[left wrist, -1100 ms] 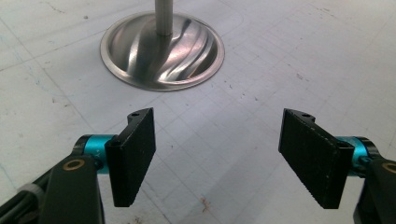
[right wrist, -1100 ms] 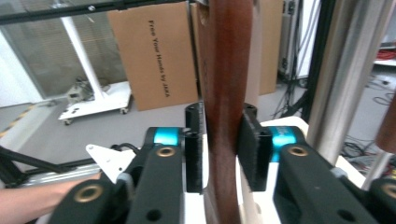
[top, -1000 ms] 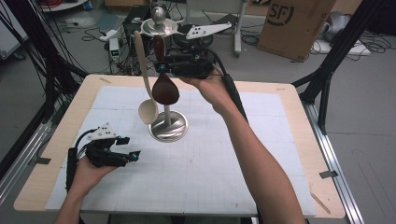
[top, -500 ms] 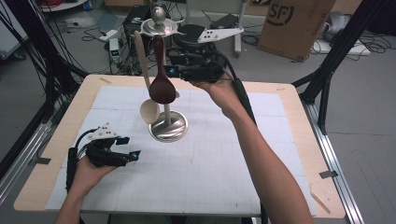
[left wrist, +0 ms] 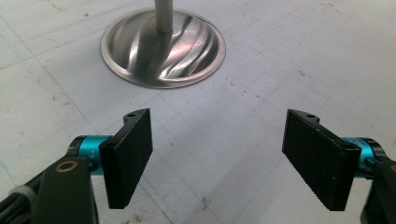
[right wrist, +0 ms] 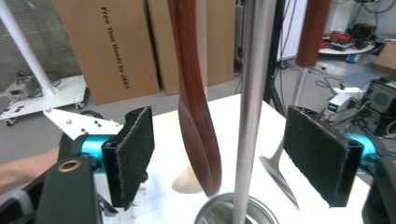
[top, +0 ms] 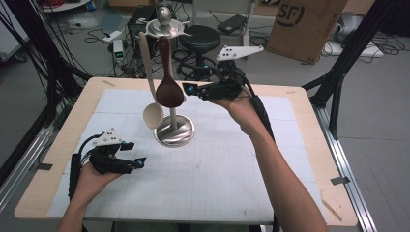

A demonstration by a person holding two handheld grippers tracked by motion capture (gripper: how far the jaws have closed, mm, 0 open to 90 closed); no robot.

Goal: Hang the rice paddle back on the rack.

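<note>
Brown wood marks the thing in play: a dark spoon [top: 168, 82] hanging from the top of a steel stand [top: 174, 129] near the far middle of the table [top: 290, 145], handle up and bowl down, so its long axis runs straight up and down. A pale spoon [top: 151, 104] hangs just beside it, on the left as the high view has it. The right gripper [top: 192, 90] is held level and points at the dark spoon from the right of that view, close to the bowl. Its jaws have just been opening and now stand wide; in the right gripper view the dark spoon [right wrist: 198, 116] and the stand's pole [right wrist: 250, 107] lie in the gap between the pads [right wrist: 135, 154], which do not press on either. The right hand is plainly the nearer one. The left gripper [top: 137, 163] rests low near the front left of the table, well apart from the spoons, jaws open and empty, facing the stand's round base [left wrist: 163, 46]
</note>
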